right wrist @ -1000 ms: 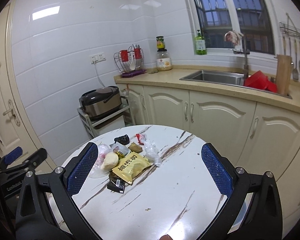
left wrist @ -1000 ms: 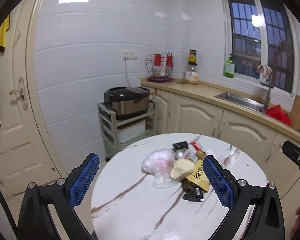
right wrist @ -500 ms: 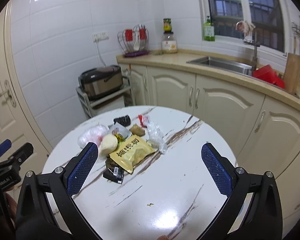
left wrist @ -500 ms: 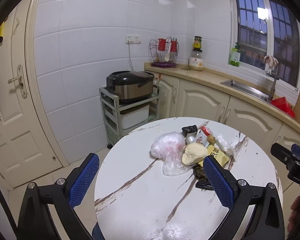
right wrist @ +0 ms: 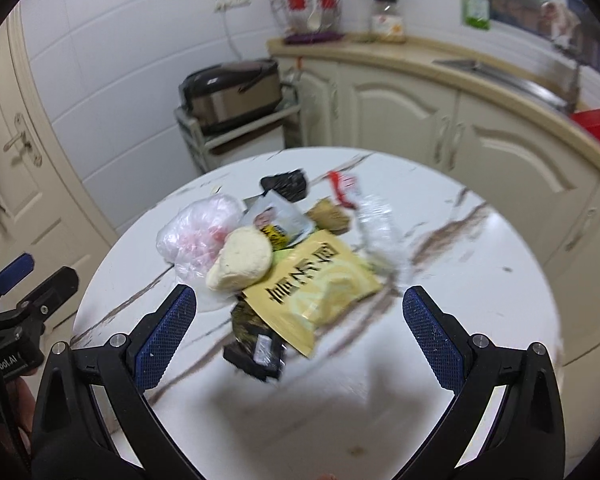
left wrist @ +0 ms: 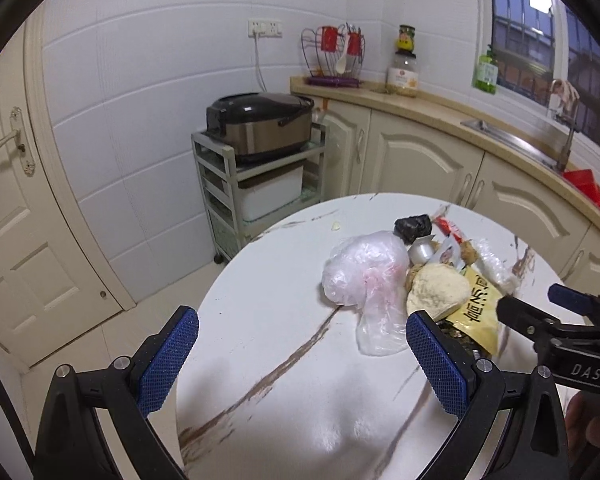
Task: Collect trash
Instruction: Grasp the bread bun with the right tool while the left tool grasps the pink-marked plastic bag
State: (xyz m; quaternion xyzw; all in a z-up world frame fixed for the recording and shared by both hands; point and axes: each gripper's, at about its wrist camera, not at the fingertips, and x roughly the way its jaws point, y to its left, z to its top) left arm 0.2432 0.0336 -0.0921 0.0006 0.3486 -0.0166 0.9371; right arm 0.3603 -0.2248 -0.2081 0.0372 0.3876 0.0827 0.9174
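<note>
A heap of trash lies on the round white marble table (left wrist: 284, 344) (right wrist: 440, 360). It holds a crumpled clear plastic bag (left wrist: 364, 276) (right wrist: 198, 236), a pale bun (left wrist: 438, 290) (right wrist: 242, 260), a yellow snack packet (left wrist: 476, 310) (right wrist: 312, 284), a dark wrapper (right wrist: 256, 348), a black wad (left wrist: 414, 227) (right wrist: 286, 185) and a red-white wrapper (right wrist: 342, 187). My left gripper (left wrist: 302, 360) is open above the table's left part, its right finger beside the heap. My right gripper (right wrist: 298, 338) is open, with the yellow packet and dark wrapper seen between its fingers.
A rice cooker (left wrist: 260, 124) sits on a small shelf cart (left wrist: 228, 184) behind the table. Cream cabinets (left wrist: 420, 164) run under a counter with a sink (left wrist: 512, 136), jars and a utensil rack (left wrist: 334, 56). A door (left wrist: 8, 216) stands at the left.
Both grippers have moved forward and down toward the table, so the trash heap looks larger and nearer. Both stay open. The right wrist view is now motion-blurred.
</note>
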